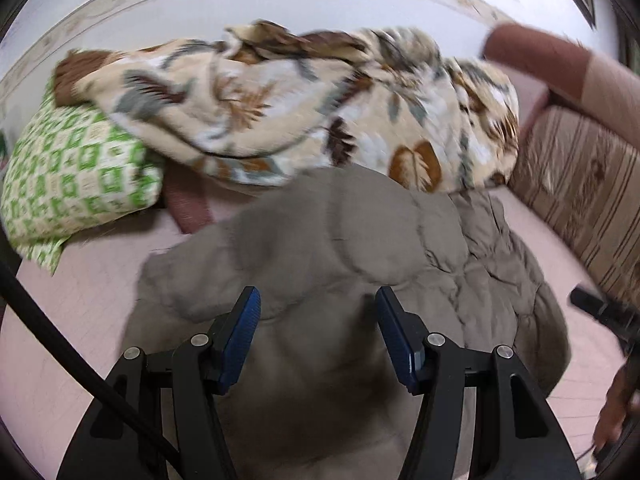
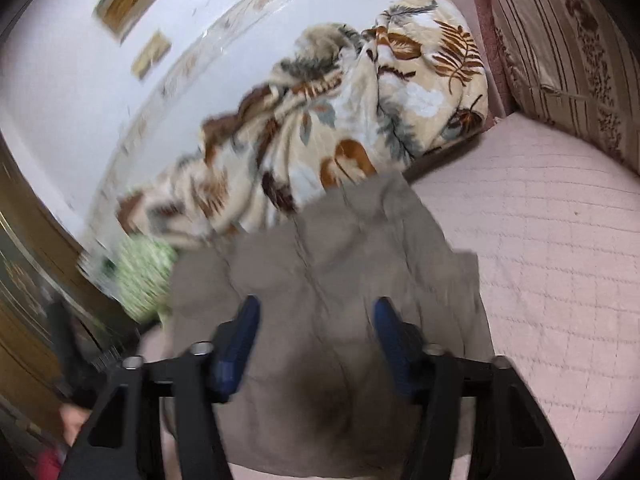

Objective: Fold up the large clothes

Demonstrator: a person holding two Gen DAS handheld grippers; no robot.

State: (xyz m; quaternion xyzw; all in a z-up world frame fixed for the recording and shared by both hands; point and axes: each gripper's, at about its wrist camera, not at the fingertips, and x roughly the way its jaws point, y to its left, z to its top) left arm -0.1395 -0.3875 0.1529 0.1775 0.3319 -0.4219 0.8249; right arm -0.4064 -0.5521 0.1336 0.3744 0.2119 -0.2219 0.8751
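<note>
A large grey-brown quilted garment [image 1: 340, 248] lies bunched on the pink bed; it also shows in the right wrist view [image 2: 332, 280]. My left gripper [image 1: 318, 300] hangs just above it with its blue-padded fingers [image 1: 244, 328] wide apart and nothing between them. My right gripper [image 2: 316, 312] is also open above the same garment, its fingers [image 2: 390, 336] spread with cloth below them, not pinched. Both views are blurred by motion.
A leaf-patterned beige blanket [image 1: 304, 104] is heaped behind the garment, also in the right wrist view [image 2: 344, 120]. A green checked pillow [image 1: 68, 176] lies at the left. A striped cushion [image 1: 580, 200] lines the right side. The pink quilted bedcover [image 2: 560, 240] spreads to the right.
</note>
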